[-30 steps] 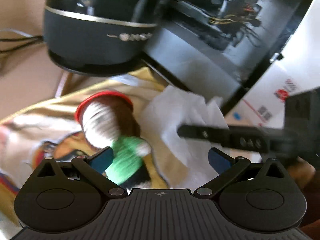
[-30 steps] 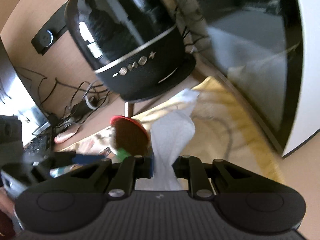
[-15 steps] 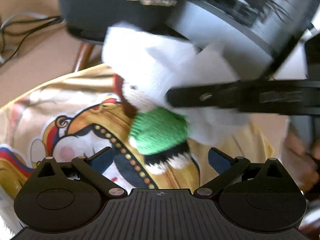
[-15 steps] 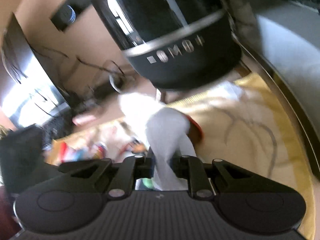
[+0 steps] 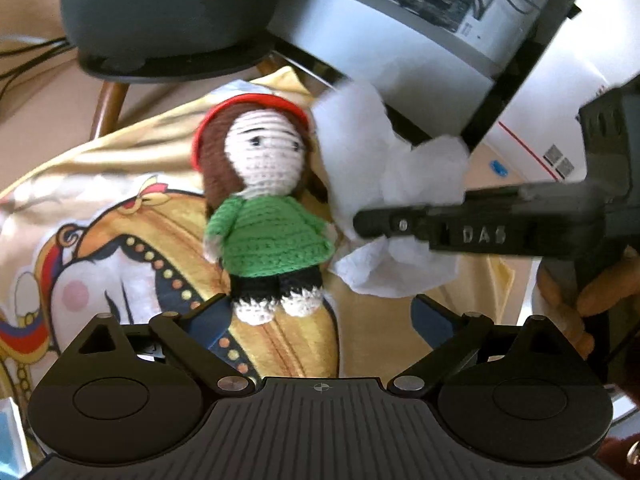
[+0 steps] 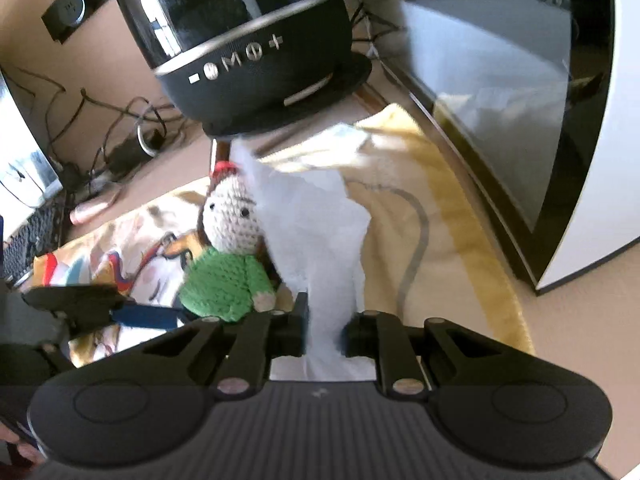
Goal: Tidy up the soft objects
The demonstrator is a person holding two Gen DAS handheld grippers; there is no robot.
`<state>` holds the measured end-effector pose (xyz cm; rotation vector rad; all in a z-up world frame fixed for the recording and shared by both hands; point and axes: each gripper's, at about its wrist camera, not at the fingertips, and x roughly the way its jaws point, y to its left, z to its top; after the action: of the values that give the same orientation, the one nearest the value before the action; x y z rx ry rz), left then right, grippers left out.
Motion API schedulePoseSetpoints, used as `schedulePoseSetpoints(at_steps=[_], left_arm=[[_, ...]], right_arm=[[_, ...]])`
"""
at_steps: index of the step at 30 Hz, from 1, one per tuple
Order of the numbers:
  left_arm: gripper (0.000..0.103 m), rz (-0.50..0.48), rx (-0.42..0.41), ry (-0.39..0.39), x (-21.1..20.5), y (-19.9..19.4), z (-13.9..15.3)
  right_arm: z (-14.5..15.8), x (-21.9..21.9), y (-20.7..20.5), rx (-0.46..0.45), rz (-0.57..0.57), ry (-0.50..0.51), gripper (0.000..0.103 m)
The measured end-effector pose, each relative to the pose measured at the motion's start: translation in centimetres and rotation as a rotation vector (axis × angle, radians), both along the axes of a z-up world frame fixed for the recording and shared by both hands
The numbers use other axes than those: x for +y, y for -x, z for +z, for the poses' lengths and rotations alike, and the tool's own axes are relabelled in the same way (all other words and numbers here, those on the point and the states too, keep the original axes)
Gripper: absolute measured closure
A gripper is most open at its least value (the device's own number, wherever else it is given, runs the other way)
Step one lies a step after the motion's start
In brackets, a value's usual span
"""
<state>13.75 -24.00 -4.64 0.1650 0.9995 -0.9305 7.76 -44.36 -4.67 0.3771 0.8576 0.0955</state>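
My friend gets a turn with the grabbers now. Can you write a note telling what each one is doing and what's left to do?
Right gripper: shut on the white tissue, holding it up just right of the doll.
Left gripper: open and holding nothing, with the doll's feet between its fingers.
Doll: lies face up on the yellow printed cloth, in front of the black speaker.
Done: tissue gripped and lifted.
Left: put the tissue somewhere, then pick up the doll and deal with the cloth. No bin or box for them is in view.

Green-sweatered doll, white tissue
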Motion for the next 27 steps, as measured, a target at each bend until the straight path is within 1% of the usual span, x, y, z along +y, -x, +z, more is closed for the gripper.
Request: schedulePoseSetpoints(at_steps=[2,7,10,13,15,16,17,20,23,25,27], left_arm=[[0.004,-0.003,-0.003,0.000,-0.1,0.2,0.1],[0.004,-0.001,-0.019,-0.008,0.1,0.4,0.3],[0.004,0.005,-0.014,-0.010,0.3,0.4,0.3],[0.004,0.009,-0.011,-0.012,0.4,0.4,0.3],[0.004,0.013,-0.008,-0.011,0.4,0.4,0.3],[0.004,0.016,-0.003,-0.011,0.5,0.4,0.2],[0.004,0.020,0.004,-0.010,0.6,0.3,0.2],[0.004,0.041,0.031,-0.008,0.9,0.0,-0.1],[0.004,0.066,0.048,0.007,1.3,-0.6,-0.1],[0.004,0.071,0.036,0.003,1.4,-1.1,0.1],[0.004,0.067,0.031,0.001,1.5,-1.6,0.2]], right_arm=[[1.0,0.2,0.0,-0.036,0.014,-0.042,0.086],[3.3,2.0,-1.0,-0.105,0.122,-0.174,0.086],[4.5,3.1,-1.6,-0.140,0.184,-0.244,0.086],[3.2,4.2,-2.3,-0.083,0.205,-0.194,0.085],[2.1,4.3,-2.4,-0.037,0.205,-0.184,0.085],[1.5,4.3,-2.5,-0.016,0.205,-0.178,0.087],[1.1,4.2,-2.4,-0.004,0.200,-0.174,0.092],[0.7,3.3,-1.8,-0.001,0.184,-0.192,0.094],[1.0,2.2,-1.2,-0.009,0.154,-0.188,0.094],[1.2,1.5,-0.7,-0.016,0.122,-0.186,0.089],[1.3,0.4,-0.5,-0.030,0.081,-0.217,0.088]])
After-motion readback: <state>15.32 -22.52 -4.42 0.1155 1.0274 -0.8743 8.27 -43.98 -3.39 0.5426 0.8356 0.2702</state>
